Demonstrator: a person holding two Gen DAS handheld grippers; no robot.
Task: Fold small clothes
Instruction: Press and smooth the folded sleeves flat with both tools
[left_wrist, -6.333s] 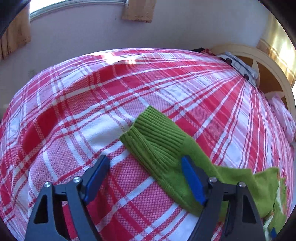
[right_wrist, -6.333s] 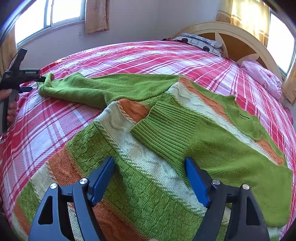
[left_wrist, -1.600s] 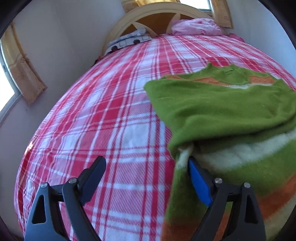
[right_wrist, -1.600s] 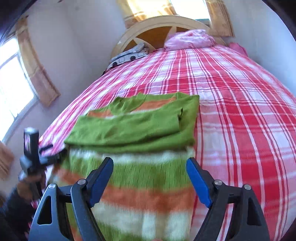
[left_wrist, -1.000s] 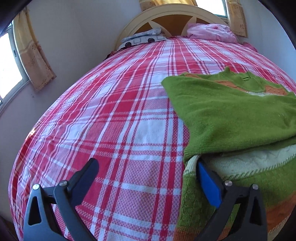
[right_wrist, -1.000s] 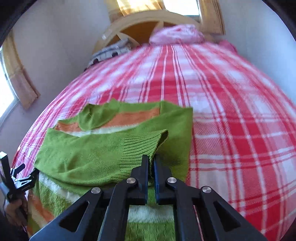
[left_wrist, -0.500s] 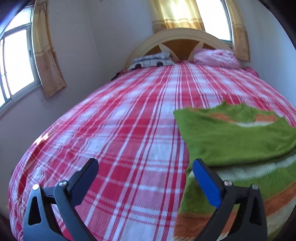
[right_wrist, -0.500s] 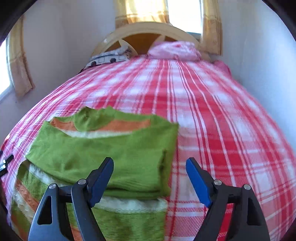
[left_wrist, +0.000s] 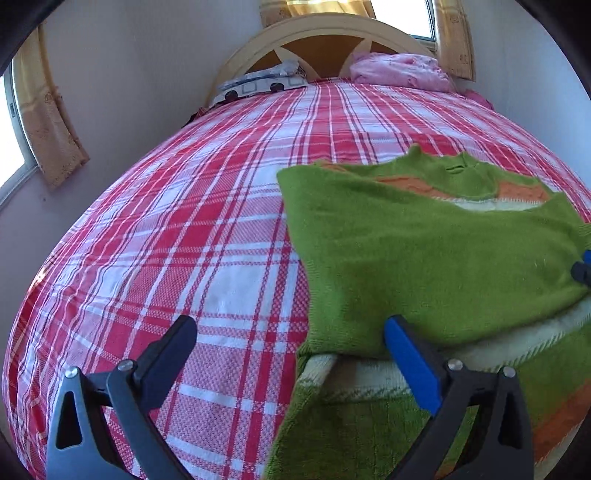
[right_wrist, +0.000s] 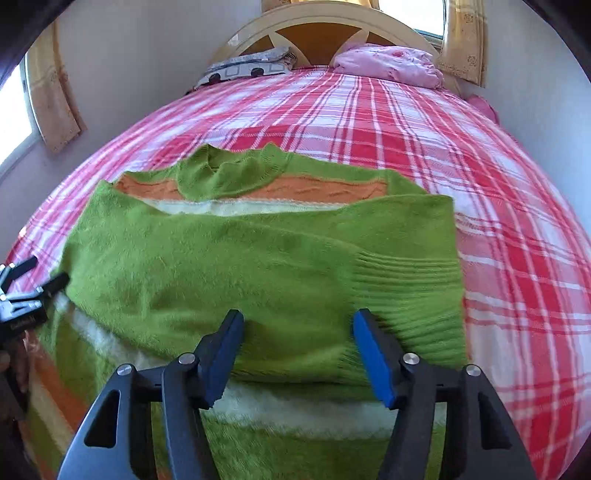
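**A:** Start at your left. Your left gripper (left_wrist: 291, 339) hangs with its jaws spread wide and nothing between them: one finger over the bare plaid bedspread (left_wrist: 192, 236), the blue-padded one over the near left corner of the sweater (left_wrist: 424, 258). It grips nothing.

**B:** And the sweater itself?

**A:** It lies flat on the bed, from the centre of your left view out to 3 o'clock, collar pointing to 12 o'clock toward the headboard (left_wrist: 321, 40). Both green sleeves are folded across the chest, and the striped lower body runs back toward you at 6 o'clock.

**B:** My right side?

**A:** Your right gripper (right_wrist: 299, 350) has just been closing somewhat, but the jaws are apart and the pads press on nothing. They straddle the lower edge of the folded sleeve, just left of the ribbed cuff (right_wrist: 410, 291) at 3 o'clock of that view.

**B:** So which step am I in?

**A:** I judge the sleeves are done and the fold of the body is next. That calls for both of you pinching the hem corners at 6 o'clock, lifting together and carrying them up to the collar. Keep the sleeves from sliding as you lift.
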